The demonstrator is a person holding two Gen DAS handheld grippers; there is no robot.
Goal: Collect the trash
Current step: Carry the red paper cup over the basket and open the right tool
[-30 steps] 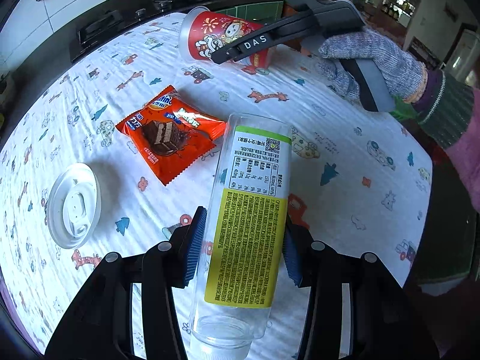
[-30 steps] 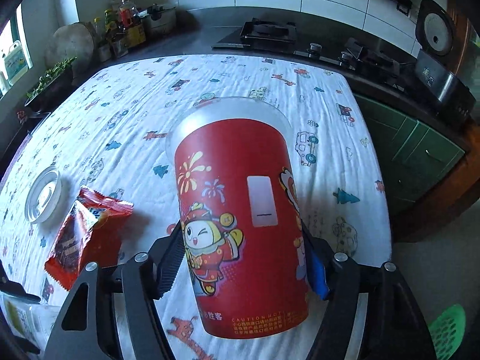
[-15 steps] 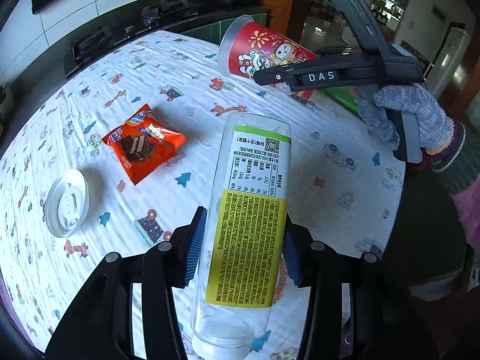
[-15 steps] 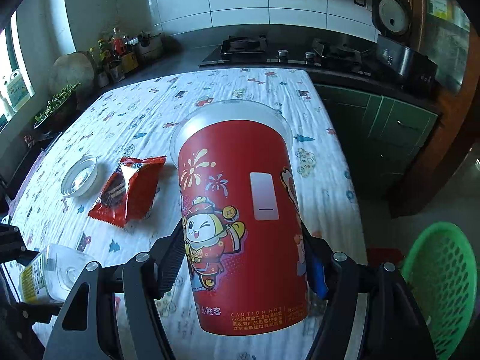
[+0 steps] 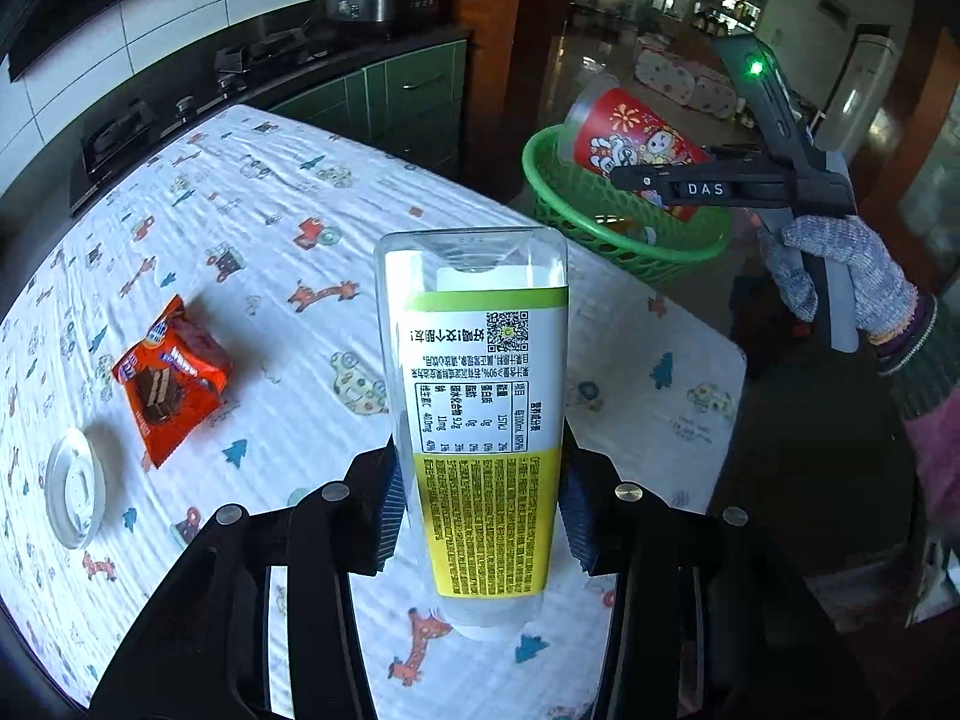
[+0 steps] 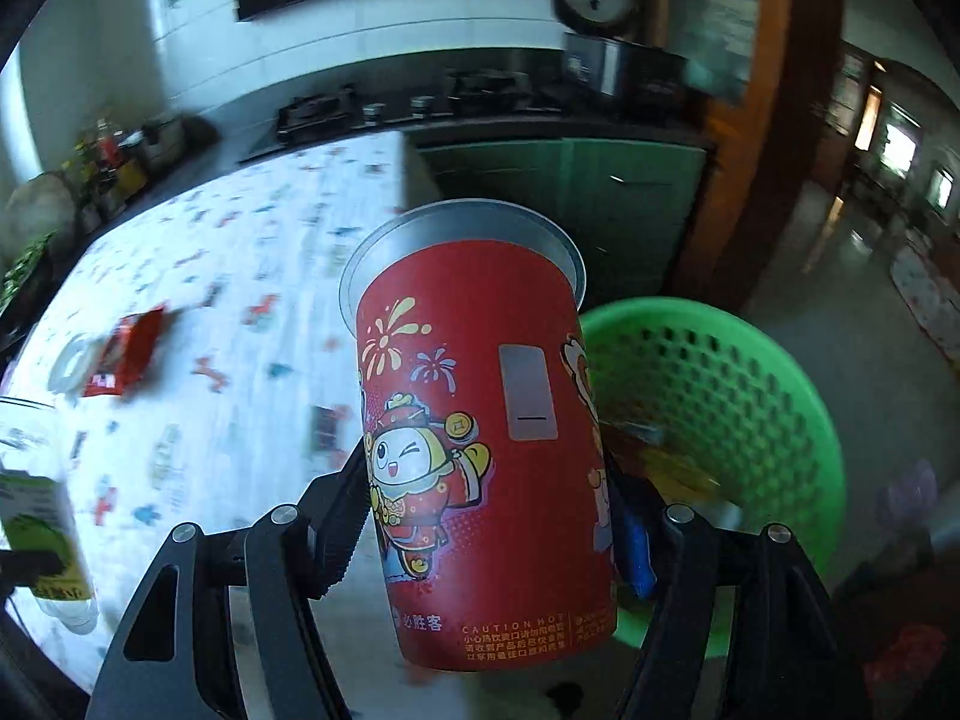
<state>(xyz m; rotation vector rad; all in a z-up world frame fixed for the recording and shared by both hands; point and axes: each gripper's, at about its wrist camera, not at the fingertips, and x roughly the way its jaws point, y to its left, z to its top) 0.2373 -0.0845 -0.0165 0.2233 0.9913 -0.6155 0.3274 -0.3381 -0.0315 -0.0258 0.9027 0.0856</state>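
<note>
A red cup (image 6: pixel 486 450), clamped by its sides in the right gripper (image 6: pixel 489 531), hangs at the rim of a green basket (image 6: pixel 750 396) that stands on the floor just past the corner of the desk (image 5: pixel 270 252). The cup is held by its body with the open mouth pointing away from the hand, a hold that should let it drop mouth-first once the pads part. From the left wrist view the same cup (image 5: pixel 630 150) already overlaps the basket (image 5: pixel 576 210); whether it is fully over the opening cannot be told. A gloved hand (image 5: pixel 840 270) works the tool's handle.

The left gripper (image 5: pixel 480 516) is clamped on a clear bottle (image 5: pixel 480 420) with a white and yellow-green label, gripped across its middle, base pointing away and neck toward the camera. The bottle is off the desk and aimed toward the basket, so it looks next in line for the drop. Both hands carrying at once saves a trip.

Two pieces lie on the patterned cloth: an orange snack wrapper (image 5: pixel 171 372) and, near it toward the desk's edge, a round white lid (image 5: pixel 75 489). Neither is touched. Some scraps show at the bottom of the basket, too blurred to name.

The task looks about halfway: two items in the air, two on the desk. The open risk is the cup catching the basket's rim and bouncing out.
</note>
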